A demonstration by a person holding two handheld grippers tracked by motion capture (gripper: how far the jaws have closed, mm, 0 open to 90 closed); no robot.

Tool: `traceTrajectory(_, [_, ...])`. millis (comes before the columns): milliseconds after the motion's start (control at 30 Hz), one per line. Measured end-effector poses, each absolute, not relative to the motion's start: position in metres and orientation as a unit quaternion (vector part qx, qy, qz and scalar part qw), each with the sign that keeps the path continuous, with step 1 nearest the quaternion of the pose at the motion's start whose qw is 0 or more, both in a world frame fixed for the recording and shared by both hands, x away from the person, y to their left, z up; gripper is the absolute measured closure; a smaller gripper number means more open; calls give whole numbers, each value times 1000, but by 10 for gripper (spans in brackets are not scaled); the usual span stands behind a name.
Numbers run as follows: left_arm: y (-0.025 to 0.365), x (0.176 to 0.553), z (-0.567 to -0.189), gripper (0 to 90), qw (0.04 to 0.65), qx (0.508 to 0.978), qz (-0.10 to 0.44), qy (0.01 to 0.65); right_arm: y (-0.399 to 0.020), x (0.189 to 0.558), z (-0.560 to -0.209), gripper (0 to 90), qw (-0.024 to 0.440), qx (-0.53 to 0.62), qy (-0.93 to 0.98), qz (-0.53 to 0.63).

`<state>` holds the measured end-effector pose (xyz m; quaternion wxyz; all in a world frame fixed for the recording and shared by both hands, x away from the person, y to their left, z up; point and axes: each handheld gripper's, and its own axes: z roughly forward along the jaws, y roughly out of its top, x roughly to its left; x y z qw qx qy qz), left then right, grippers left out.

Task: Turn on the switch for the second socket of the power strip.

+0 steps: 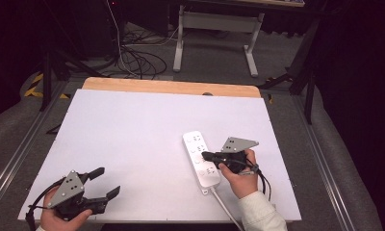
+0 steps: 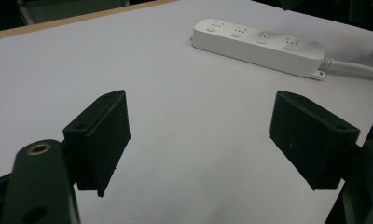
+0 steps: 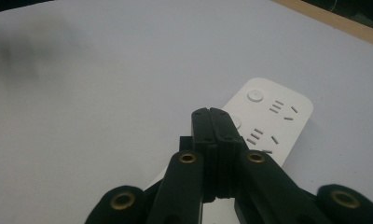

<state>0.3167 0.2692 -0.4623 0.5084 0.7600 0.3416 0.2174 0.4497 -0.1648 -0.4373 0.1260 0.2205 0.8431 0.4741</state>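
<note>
power strip [image 1: 201, 159] at right of centre in the high view, lying flat on the white table [image 1: 133, 144], its long side running up and down the frame and its cord [image 1: 226, 207] leaving the lower end toward the bottom edge. in the left gripper view the same strip sits at upper right, four sockets with round buttons in a row. judge it a rigid plastic block, light enough to slide when pushed, smooth and a little slippery on the board; the cord is the one soft part and will drag or pull the strip round. if you mean to lift it, take it across the narrow width near the middle, clear of the buttons; the ends would let it swing.

your right gripper [image 1: 206, 155] lies over the middle of the strip with its jaws pressed fully together and nothing between them. in the right gripper view the joined tips [image 3: 211, 122] sit just at a round button [image 3: 234, 122] on the strip; whether they actually touch it cannot be told, since the tips hide the contact point.

your left gripper [image 1: 106, 182], at lower left of the high view, is spread wide and holds nothing, well apart from the strip, its pads [image 2: 105, 135] over bare table.
</note>
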Motion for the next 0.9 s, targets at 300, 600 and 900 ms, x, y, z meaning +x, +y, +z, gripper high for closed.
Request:
traceTrajectory(300, [269,317,-462,206,508,761,218,340,-157,457,-449,900,124,232,845,465])
traceTrajectory(600, [269,317,-463,194,510,761,215,338,-151,461,-458,900,121,231,851,455])
traceTrajectory(900, [268,317,-463,192,507,764,212,338,-146,461,-465,900,117,228,860,441])
